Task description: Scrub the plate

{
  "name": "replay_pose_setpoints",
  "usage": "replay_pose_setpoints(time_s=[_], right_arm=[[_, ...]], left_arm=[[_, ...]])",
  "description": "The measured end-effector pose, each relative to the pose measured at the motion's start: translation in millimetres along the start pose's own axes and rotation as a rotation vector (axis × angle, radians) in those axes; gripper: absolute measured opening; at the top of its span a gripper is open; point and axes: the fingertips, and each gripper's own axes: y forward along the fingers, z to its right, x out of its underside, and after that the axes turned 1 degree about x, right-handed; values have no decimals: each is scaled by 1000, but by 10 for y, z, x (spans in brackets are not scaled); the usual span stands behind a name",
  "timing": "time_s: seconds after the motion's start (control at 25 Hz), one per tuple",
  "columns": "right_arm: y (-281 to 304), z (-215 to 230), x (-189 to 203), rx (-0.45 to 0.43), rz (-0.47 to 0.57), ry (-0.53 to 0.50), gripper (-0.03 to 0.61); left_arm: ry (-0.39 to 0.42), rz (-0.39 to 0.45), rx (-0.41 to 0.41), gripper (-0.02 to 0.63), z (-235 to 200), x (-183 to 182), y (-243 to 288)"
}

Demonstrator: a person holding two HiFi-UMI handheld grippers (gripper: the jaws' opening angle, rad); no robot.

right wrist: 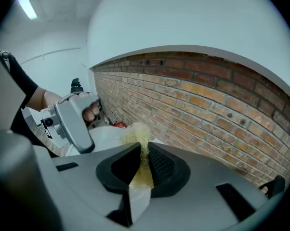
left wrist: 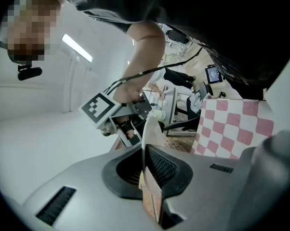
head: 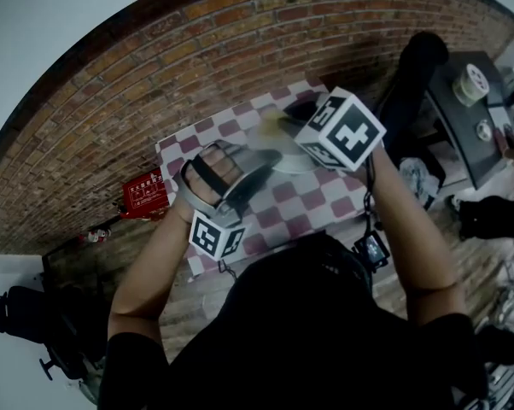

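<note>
A white plate [head: 284, 157] is held tilted above the pink-and-white checked table [head: 274, 207]. My left gripper [head: 255, 166] is shut on its rim. In the left gripper view the plate [left wrist: 149, 129] stands edge-on between the closed pads of the left gripper [left wrist: 148, 166]. My right gripper [head: 301, 133], under its marker cube, is shut on a yellow scrubber [head: 272, 126] at the plate's far side. In the right gripper view the scrubber [right wrist: 137, 136] sticks out of the right gripper [right wrist: 142, 161], just off the plate [right wrist: 106, 137], with the left gripper [right wrist: 72, 122] beyond it.
A brick wall [head: 180, 67] runs behind the table. A red box [head: 144, 193] lies on the floor at the table's left. A dark desk [head: 462, 114] with small items stands at the right, and a small screen [head: 373, 248] hangs by the table's near right corner.
</note>
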Motion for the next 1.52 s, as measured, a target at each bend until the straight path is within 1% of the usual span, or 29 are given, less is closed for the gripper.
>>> replay_pose_setpoints(time_s=[0.2, 0.32, 0.4, 0.6, 0.68, 0.88, 0.96, 1.08, 1.2, 1.36, 1.52], right_arm=[[-19, -265, -200, -55, 35, -33, 48], [-66, -330, -179, -67, 30, -44, 48], [-74, -328, -95, -61, 7, -48, 48], [5, -199, 207, -39, -62, -22, 48], [44, -95, 312, -29, -78, 5, 48], [210, 180, 463, 18, -111, 58, 48], [255, 189, 426, 26, -110, 53, 48], [293, 122, 279, 24, -85, 18, 48], [267, -75, 76, -18, -44, -9, 48], [162, -282, -50, -62, -3, -30, 48], [39, -347, 20, -67, -13, -27, 48]], left_arm=[[-12, -35, 10, 20, 62, 142, 22], [-8, -65, 24, 20, 125, 264, 8], [-7, -76, 36, 20, 177, 304, 1], [-16, -92, 64, 20, 273, 368, -11], [-22, -91, 66, 20, 273, 374, -21], [-30, -44, 64, 20, 238, 219, -5], [-30, -22, 63, 20, 230, 132, 16], [-31, -5, 63, 20, 232, 64, 40], [-31, 0, 65, 20, 244, 54, 51], [-41, -24, 81, 20, 289, 144, 36], [-46, -47, 80, 20, 294, 242, -3]])
